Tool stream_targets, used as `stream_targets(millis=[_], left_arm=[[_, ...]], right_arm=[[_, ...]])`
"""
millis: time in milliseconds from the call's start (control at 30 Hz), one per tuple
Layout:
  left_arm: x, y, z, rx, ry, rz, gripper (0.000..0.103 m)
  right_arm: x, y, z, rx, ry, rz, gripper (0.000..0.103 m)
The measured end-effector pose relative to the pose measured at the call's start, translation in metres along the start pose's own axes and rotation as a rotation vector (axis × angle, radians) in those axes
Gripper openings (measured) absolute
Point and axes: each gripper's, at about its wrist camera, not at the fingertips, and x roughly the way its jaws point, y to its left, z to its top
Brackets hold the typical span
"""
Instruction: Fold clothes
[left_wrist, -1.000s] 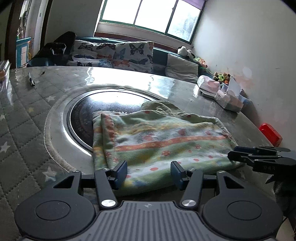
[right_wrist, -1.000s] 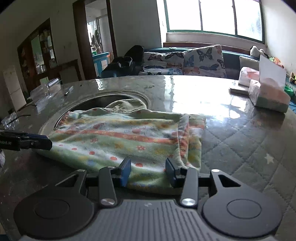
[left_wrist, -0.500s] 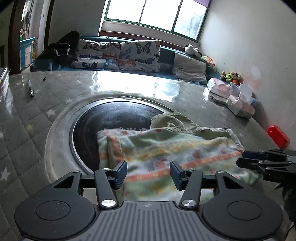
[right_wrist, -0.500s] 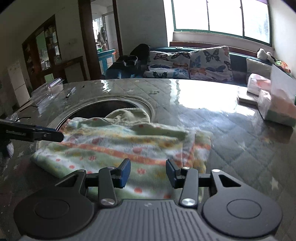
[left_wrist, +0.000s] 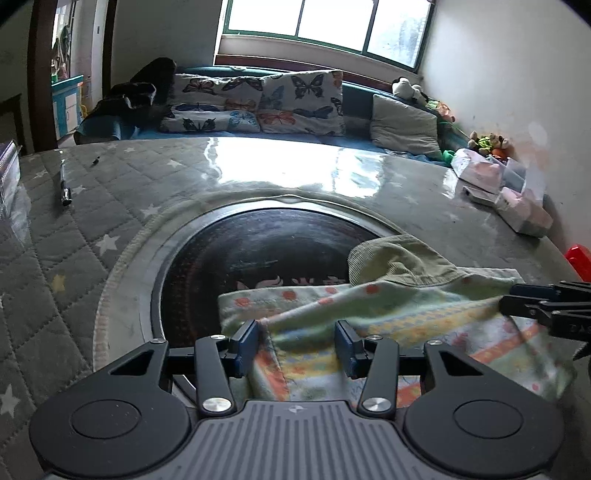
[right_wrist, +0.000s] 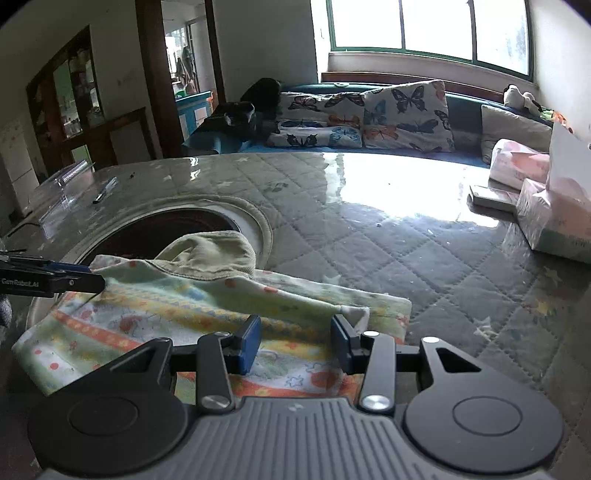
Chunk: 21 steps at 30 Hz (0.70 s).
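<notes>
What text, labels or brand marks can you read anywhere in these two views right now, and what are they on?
"GenRobot.AI": white print along the side of the left gripper, seen in the right wrist view.
Faint embossed marks on the side of the right gripper in the left wrist view: unreadable.
Tissue packs and the patterned garment: no readable wording, only patterns.

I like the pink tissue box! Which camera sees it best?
The right wrist view: the tissue box sits large and sharp at the table's right edge, a tissue sticking up. In the left wrist view it is small, blurred and far off by the wall.
</notes>
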Motion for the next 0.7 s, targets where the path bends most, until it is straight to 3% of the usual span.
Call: stream_targets(millis=[300,433,633,700], left_arm=[[0.002,-0.035,0.015,0.059,-0.031,-0.070,0.047],[0.019,-0.041,0.019,0.060,-0.016,-0.055,0.043],[0.033,-0.036,0.018,0.057,0.002,-0.022,0.046],[0.029,-0.034,0.017,0.056,-0.001,-0.021,0.046]], right_arm=[[0.006,0.012,0.010,-0.036,-0.004,0.020,0.042],[0.010,0.012,0.009,-0.035,0.002,0.018,0.042],[0.010,0.010,0.009,-0.033,0.002,0.011,0.043],[0.007,0.012,0.009,-0.038,-0.003,0.006,0.049]])
